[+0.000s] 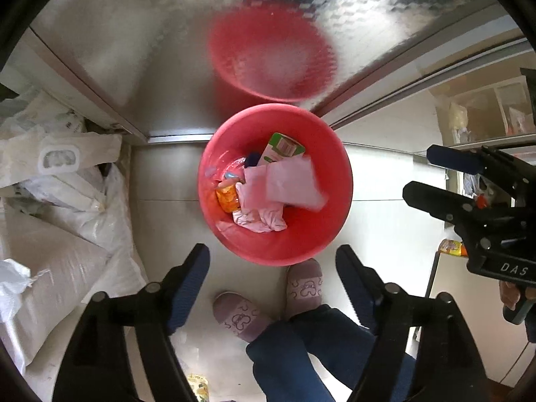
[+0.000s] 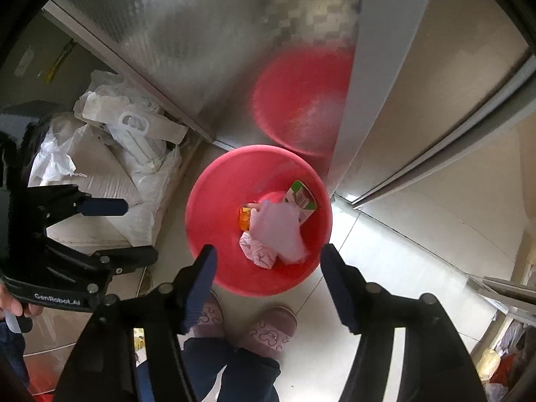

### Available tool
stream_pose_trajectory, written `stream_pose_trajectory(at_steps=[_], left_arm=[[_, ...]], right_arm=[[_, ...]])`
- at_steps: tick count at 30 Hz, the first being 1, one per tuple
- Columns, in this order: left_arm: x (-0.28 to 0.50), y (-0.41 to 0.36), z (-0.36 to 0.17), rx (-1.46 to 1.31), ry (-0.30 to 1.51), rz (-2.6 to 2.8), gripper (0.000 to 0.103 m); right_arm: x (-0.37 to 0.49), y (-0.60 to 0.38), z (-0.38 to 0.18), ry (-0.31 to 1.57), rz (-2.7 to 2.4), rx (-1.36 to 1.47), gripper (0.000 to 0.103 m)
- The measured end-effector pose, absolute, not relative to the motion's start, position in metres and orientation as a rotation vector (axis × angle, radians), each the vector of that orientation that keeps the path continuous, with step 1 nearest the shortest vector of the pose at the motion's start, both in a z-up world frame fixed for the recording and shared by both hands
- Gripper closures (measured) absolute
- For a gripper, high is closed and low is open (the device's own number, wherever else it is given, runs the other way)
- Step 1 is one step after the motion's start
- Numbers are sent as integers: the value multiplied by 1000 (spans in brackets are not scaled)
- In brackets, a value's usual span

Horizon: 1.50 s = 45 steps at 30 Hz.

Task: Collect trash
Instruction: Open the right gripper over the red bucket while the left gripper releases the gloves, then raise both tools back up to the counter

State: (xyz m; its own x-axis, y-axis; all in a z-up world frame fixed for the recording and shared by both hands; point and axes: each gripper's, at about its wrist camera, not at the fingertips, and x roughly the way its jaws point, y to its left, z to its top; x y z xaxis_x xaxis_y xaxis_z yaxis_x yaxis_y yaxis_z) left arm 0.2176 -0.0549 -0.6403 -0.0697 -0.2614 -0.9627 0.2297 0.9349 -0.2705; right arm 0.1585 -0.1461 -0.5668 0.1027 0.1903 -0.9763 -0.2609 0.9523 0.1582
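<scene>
The floor (image 1: pixel 160 181) is pale glossy tile, bounded at the far side by a metal-framed sliding door with patterned frosted glass (image 1: pixel 174 33), which carries a blurred reflection of the bin. A red round bin (image 1: pixel 231 244) stands on the floor just in front of the door track. Inside the bin lies the collected trash: a pink flat plastic packet (image 1: pixel 291 184) on top, crumpled pink paper (image 1: pixel 258 217) below it, a green-and-white carton (image 1: pixel 281 149) leaning against the far wall, and an orange wrapper (image 1: pixel 227 199) on the left side. White sacks and plastic bags (image 1: pixel 67 181) are piled to the left of the bin. Two feet in mauve slippers (image 1: pixel 303 284) stand just beside the near rim of the bin, with dark blue trouser legs above them.

The left gripper (image 1: pixel 273 268) points steeply down over the near rim of the bin; its fingers are spread, with nothing between them. The right gripper (image 2: pixel 268 259) hangs likewise over the bin, fingers spread and empty. Each gripper appears at the edge of the other's view, held by a hand (image 2: pixel 13 305).
</scene>
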Motion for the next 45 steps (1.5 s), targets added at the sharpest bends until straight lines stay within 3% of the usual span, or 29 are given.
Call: stream_pose_trajectory(at_steps=[5, 13, 27, 35, 45], left_arm=[[213, -47, -616, -69, 1613, -390, 23], [199, -37, -527, -23, 1559, -348, 22], [179, -23, -313, -67, 1433, -297, 22], [181, -13, -202, -102, 1274, -224, 22], [193, -10, -113, -39, 1096, -115, 22]], right_arm=[[155, -146, -547, 1417, 329, -56, 41], [147, -141, -485, 1402, 336, -69, 39], [124, -139, -289, 1288, 365, -108, 28], [129, -159, -172, 1107, 424, -50, 19], [134, -136, -110, 1002, 539, -222, 18]])
